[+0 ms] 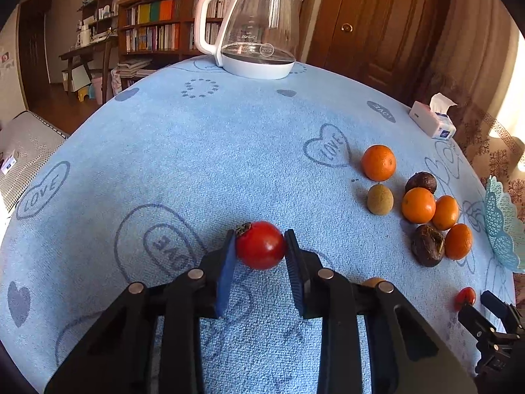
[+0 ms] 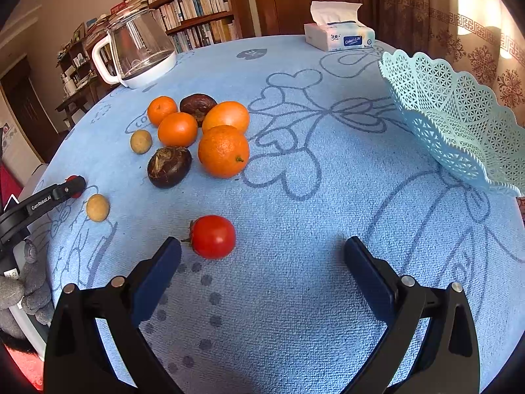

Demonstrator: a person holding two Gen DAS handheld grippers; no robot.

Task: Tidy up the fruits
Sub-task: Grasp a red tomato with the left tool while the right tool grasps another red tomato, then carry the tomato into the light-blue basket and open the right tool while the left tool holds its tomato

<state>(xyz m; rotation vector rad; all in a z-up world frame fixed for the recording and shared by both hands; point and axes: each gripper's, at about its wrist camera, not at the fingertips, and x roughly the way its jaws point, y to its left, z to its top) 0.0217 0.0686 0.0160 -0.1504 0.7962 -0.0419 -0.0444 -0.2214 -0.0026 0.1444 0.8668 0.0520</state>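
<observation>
The left gripper (image 1: 260,246) was clamped on a small round red tomato (image 1: 260,245) resting on the light blue heart-printed tablecloth (image 1: 203,151). The right gripper (image 2: 262,249) hovered with jaws wide apart behind a second red tomato (image 2: 213,236), left of the pale turquoise lattice plastic basket (image 2: 459,115).

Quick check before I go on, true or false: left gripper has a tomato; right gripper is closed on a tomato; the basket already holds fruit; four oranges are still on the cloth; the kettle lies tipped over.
1. The left gripper is clamped on a tomato. True.
2. The right gripper is closed on a tomato. False: its jaws are wide open, and the second tomato lies loose ahead.
3. The basket holds fruit. False: none shows inside.
4. Four oranges sit on the cloth. True.
5. The kettle is tipped over. False: it stands upright.
</observation>
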